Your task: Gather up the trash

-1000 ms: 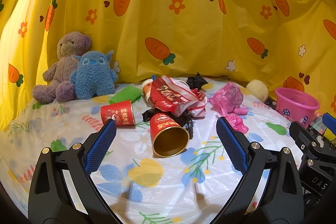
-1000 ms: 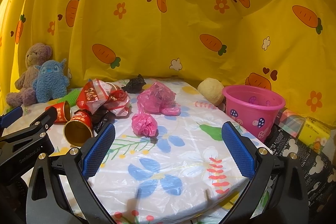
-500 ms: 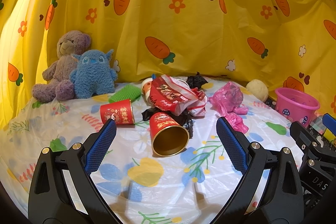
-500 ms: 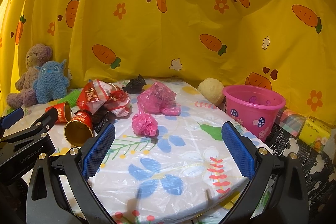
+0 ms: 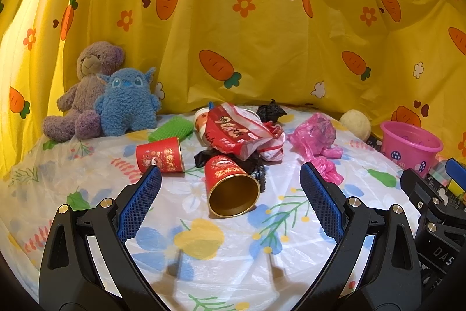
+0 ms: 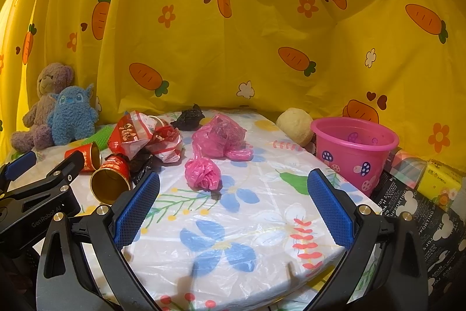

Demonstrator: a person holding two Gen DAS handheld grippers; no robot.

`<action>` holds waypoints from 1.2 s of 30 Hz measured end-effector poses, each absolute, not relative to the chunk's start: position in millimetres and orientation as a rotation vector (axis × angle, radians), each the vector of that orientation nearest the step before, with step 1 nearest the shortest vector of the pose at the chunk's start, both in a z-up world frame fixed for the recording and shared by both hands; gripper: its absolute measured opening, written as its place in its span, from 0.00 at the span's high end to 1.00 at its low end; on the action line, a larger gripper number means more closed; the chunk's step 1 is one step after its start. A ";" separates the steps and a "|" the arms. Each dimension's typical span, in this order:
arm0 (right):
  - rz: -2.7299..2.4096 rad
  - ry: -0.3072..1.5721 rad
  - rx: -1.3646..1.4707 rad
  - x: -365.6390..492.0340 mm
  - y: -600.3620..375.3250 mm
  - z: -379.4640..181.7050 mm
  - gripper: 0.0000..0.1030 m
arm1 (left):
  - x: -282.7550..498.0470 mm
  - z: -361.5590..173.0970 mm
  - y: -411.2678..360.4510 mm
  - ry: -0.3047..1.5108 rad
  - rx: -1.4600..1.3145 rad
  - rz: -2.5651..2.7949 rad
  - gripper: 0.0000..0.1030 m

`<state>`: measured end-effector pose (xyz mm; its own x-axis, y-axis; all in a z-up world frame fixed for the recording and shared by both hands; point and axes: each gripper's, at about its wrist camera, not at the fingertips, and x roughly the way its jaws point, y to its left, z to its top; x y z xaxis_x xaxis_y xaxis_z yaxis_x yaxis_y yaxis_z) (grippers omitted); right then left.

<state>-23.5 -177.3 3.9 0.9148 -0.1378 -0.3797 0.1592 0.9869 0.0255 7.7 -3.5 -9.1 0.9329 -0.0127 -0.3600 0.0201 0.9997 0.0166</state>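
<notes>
Trash lies mid-table: a red paper cup [image 5: 231,188] on its side with its gold mouth toward me, a second red cup [image 5: 160,155], a red-and-white wrapper [image 5: 237,133], black bags [image 5: 271,112], a large pink bag [image 6: 221,137] and a small pink wad [image 6: 202,174]. A pink bucket [image 6: 354,149] stands at the table's right edge. My left gripper [image 5: 230,200] is open and empty, just short of the gold-mouthed cup. My right gripper [image 6: 233,203] is open and empty, in front of the pink wad.
A purple teddy bear [image 5: 84,89] and a blue plush [image 5: 126,102] sit at the back left, with a green sponge [image 5: 171,130] beside them. A beige ball [image 6: 295,126] lies by the bucket. Yellow carrot curtains close the back. Packets [image 6: 437,188] lie right of the table.
</notes>
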 end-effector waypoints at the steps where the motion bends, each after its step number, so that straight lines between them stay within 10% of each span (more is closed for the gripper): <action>1: -0.152 0.387 0.057 -23.4 -177.2 3.8 0.05 | 7.8 -9.0 -3.6 0.368 0.020 -0.016 0.08; 36: -0.135 0.410 0.085 -5.4 -182.3 -2.7 0.05 | 22.2 -10.3 -7.3 0.373 0.023 -0.019 0.08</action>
